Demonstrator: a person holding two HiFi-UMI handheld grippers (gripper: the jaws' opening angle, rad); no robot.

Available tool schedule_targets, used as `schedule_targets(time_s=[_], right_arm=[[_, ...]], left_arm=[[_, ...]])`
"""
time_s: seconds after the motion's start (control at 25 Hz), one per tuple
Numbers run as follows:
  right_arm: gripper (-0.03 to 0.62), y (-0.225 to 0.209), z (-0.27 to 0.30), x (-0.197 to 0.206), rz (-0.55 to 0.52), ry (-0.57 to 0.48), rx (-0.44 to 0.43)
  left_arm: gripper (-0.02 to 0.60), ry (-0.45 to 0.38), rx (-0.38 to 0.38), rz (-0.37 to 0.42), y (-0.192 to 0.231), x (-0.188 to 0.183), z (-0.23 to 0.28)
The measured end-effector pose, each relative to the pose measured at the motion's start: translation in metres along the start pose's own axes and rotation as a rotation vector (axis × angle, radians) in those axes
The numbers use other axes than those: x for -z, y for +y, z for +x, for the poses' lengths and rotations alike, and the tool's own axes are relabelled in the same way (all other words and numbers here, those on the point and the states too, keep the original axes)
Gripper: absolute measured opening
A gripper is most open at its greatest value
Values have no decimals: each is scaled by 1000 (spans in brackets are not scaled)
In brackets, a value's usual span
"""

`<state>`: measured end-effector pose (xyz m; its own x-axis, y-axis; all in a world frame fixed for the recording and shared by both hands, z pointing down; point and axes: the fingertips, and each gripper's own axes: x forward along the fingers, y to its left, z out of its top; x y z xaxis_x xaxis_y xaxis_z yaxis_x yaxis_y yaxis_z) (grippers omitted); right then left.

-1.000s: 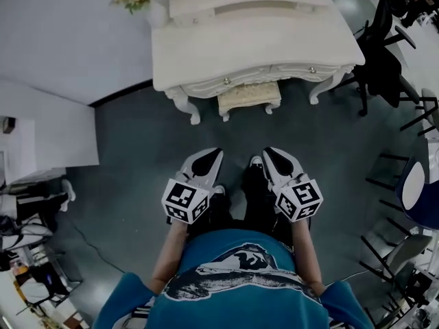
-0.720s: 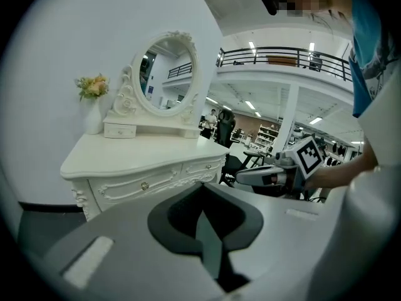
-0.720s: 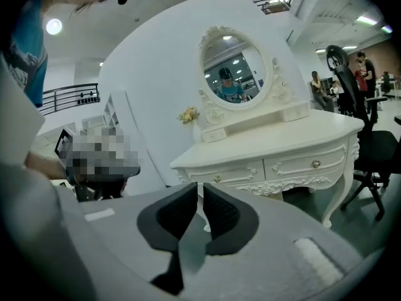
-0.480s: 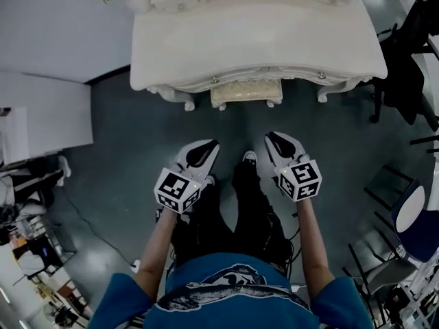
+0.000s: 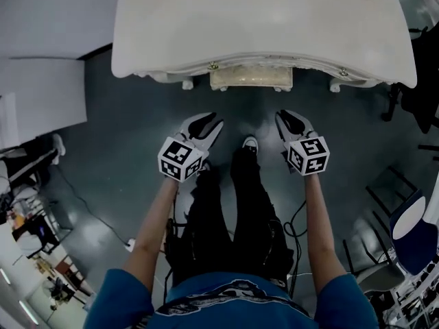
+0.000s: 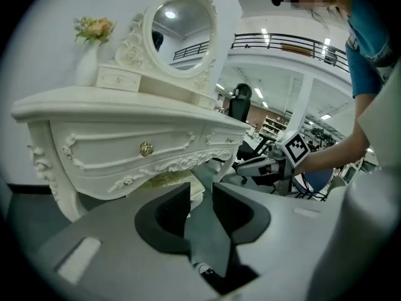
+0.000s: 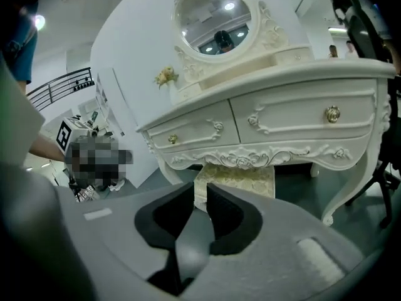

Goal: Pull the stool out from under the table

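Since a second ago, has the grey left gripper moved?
Yes: the left gripper sank below the white carved tabletop; its empty jaws have just been opening.

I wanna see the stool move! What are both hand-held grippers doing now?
Left hand-held gripper: slightly open, just been opening, empty.
Right hand-held gripper: slightly open, just been opening, empty.

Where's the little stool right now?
In the head view, the stool sits at top centre, tucked under the front edge of the white dressing table, between its front legs.
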<state>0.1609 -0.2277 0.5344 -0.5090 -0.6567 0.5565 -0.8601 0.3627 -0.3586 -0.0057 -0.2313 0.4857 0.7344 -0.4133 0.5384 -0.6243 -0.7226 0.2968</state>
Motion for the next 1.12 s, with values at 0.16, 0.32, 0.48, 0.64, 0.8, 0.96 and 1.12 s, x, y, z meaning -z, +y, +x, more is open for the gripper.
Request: schedule_targets(time_s=[0.16, 0.32, 0.48, 0.64, 0.8, 0.96, 1.12], right_arm=[[89, -37, 28, 15, 46, 19, 7], [119, -70, 57, 35, 134, 27, 24], [168, -104, 82, 53, 178, 35, 43], [201, -131, 103, 67, 199, 42, 49], [241, -155, 125, 76, 239, 33, 58], [308, -183, 142, 76, 334, -28, 56], [396, -194, 158, 71, 410, -61, 31]], left_arm=[[148, 26, -44, -78, 39, 22, 29], [173, 38, -80, -158, 76, 48, 55], [208, 47, -116, -238, 110, 78, 83], [236, 68, -148, -269, 137, 103, 104], [256, 64, -175, -320, 167, 122, 118], [304, 69, -181, -360, 188, 138, 137], [382, 25, -149, -410, 197, 142, 156]])
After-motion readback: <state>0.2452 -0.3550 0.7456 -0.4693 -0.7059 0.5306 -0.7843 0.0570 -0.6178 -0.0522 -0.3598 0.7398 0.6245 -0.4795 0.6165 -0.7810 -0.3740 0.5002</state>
